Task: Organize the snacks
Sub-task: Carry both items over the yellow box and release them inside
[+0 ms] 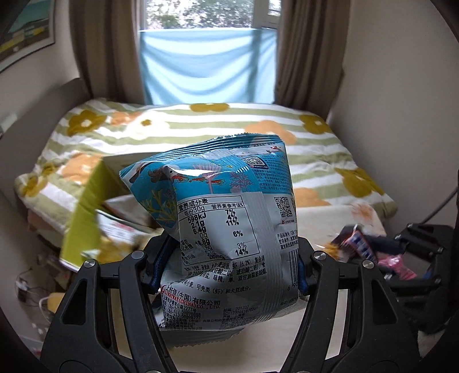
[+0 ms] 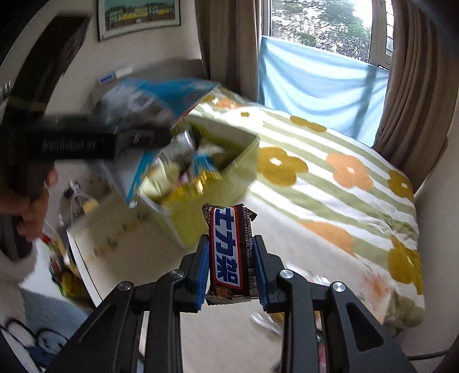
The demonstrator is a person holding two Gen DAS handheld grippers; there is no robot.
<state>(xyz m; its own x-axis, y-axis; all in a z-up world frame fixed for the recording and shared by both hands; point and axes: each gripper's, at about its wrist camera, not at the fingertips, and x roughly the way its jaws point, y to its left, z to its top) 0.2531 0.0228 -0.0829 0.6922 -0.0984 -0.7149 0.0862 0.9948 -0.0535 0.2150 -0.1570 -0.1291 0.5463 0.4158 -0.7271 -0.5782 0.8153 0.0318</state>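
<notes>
Left gripper (image 1: 229, 266) clamping shrimp-cracker bag (image 1: 221, 218), right gripper (image 2: 231, 269) clamping Snickers bar (image 2: 229, 252); carrying both toward green box (image 2: 218, 172). Advice: releasing low over opening.

Floral blanket (image 1: 200, 126), brown curtains (image 1: 309, 48), framed picture (image 2: 137, 14).

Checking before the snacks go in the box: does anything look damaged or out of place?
The blue chip bag in the left gripper is creased and dented where the fingers squeeze it. The candy bar in the right gripper looks intact. A few wrappers lie loose outside the green box.
</notes>
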